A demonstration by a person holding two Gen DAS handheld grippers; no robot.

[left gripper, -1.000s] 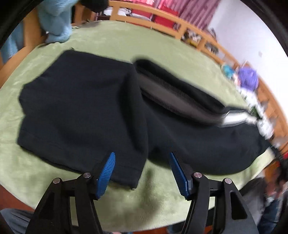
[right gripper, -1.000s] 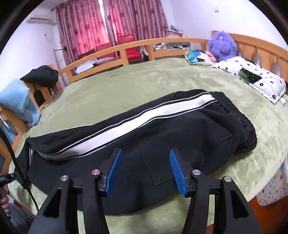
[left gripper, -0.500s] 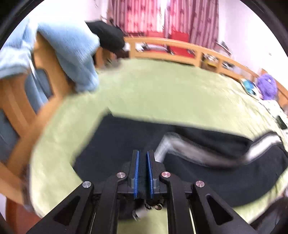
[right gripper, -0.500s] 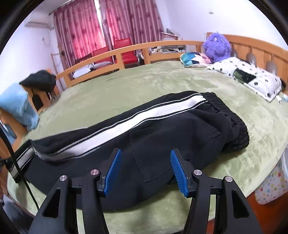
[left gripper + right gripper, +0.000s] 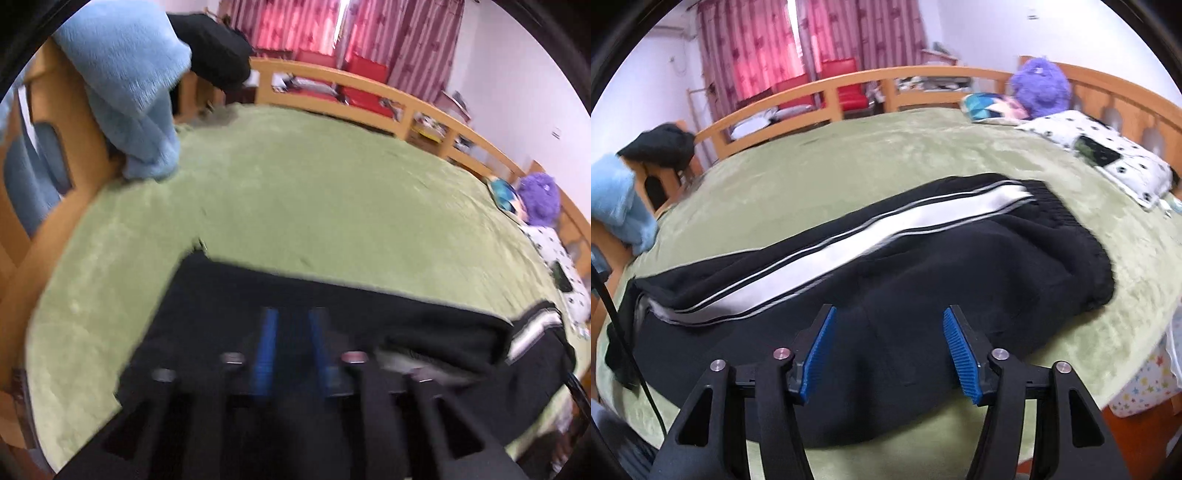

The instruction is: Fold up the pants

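Observation:
Black pants with a white side stripe (image 5: 849, 240) lie folded lengthwise across the green bed cover, waistband to the right (image 5: 1071, 229). My right gripper (image 5: 888, 347) is open and empty, hovering over the near edge of the pants around the seat. In the left wrist view the leg end of the pants (image 5: 295, 291) lies under my left gripper (image 5: 291, 343). The image there is blurred; its blue pads stand a narrow gap apart with dark cloth around them, and I cannot tell whether they hold it.
The green bed cover (image 5: 332, 192) spreads behind the pants. A wooden rail (image 5: 849, 85) rings the bed. A blue blanket (image 5: 125, 74) and dark garment (image 5: 218, 44) hang on the left rail. Spotted pillow (image 5: 1108, 155) and purple plush toy (image 5: 1039, 86) sit far right.
My left gripper closed from wide open at the pant leg hem, then its pads parted slightly; the view swung up and is blurred. My right gripper stayed open, drifting a little.

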